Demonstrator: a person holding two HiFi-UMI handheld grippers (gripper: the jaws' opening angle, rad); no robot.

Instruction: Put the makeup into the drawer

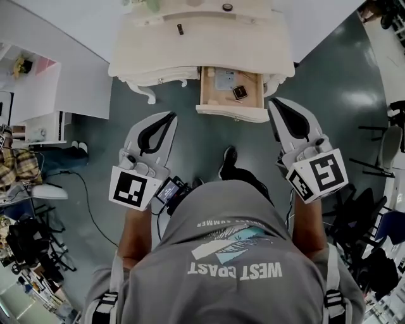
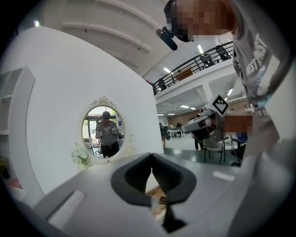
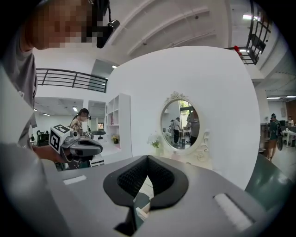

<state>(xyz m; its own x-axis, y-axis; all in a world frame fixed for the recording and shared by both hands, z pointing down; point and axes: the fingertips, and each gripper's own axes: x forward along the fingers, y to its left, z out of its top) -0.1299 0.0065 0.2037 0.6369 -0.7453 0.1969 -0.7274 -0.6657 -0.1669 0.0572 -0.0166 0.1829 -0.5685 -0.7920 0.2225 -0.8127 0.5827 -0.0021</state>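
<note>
The white dressing table (image 1: 158, 54) stands ahead at the top of the head view, with its wooden drawer (image 1: 209, 95) pulled open. Inside the drawer lie a small dark compact (image 1: 240, 92) and a pale card (image 1: 223, 79). A small dark item (image 1: 180, 28) and a round one (image 1: 227, 7) rest on the tabletop. My left gripper (image 1: 170, 116) hovers short of the table, left of the drawer, shut and empty. My right gripper (image 1: 273, 104) hangs just right of the drawer, also shut with nothing held. The table's oval mirror (image 2: 102, 131) (image 3: 180, 122) shows beyond both sets of jaws.
A white shelf unit (image 1: 38, 95) stands at the left with a cable (image 1: 85, 202) trailing over the grey floor. Dark chairs and clutter (image 1: 380, 190) fill the right side. My shoe (image 1: 229, 158) is below the drawer. Other people are in the background.
</note>
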